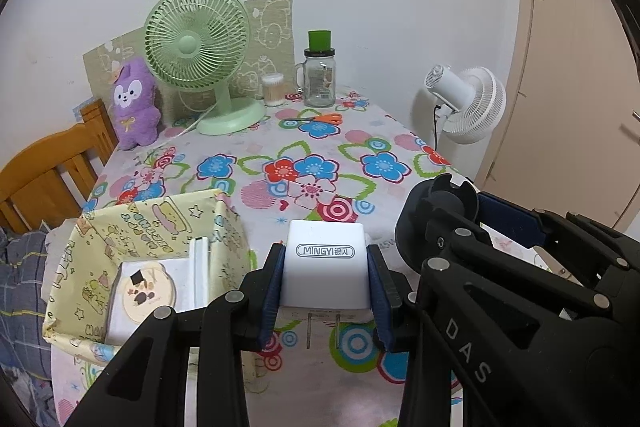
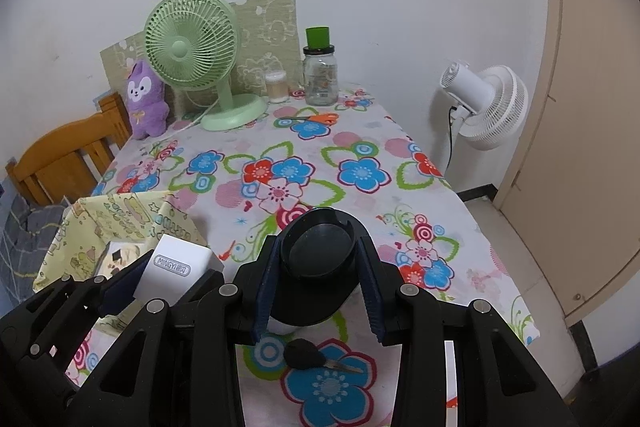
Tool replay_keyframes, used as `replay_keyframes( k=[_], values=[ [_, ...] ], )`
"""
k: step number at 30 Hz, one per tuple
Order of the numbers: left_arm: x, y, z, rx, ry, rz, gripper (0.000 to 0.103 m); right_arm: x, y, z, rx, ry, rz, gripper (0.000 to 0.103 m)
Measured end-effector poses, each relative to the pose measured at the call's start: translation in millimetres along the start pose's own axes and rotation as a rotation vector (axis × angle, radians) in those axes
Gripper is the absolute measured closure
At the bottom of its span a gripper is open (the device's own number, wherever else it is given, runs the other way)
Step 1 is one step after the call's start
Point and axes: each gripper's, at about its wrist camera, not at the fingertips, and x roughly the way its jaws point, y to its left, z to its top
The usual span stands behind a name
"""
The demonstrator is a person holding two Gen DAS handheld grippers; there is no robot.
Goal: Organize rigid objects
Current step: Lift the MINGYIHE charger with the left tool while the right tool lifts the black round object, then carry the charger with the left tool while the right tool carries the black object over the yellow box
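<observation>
Partway through — a round-printed item already lies in the yellow box (image 1: 120,227) at the surface's left edge, while the left gripper (image 1: 325,291) clamps a white cube charger (image 1: 324,267) and the right gripper (image 2: 316,287) pinches a black round holder (image 2: 320,267), key (image 2: 308,355) still loose below.

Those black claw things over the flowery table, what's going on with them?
A person is tidying small items with two hand-held grippers. The left gripper is clamped on a white charger, held above the table beside the yellow box. The right gripper grips a black round holder. A black key lies on the tablecloth below it.
</observation>
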Motion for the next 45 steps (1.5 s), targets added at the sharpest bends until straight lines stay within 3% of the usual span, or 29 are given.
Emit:
replay_keyframes(
  k=[22, 45],
  values=[
    [-9.5, 62.9, 5.2, -0.025, -0.016, 0.062, 0.063, 4.4, 63.2, 15.3, -0.049, -0.010, 0.063, 0.061],
    [-5.4, 140.6, -5.5, -0.075, 0.020, 0.143, 0.063, 30.4, 145.5, 20.2, -0.130, 0.026, 0.151, 0.061]
  ],
)
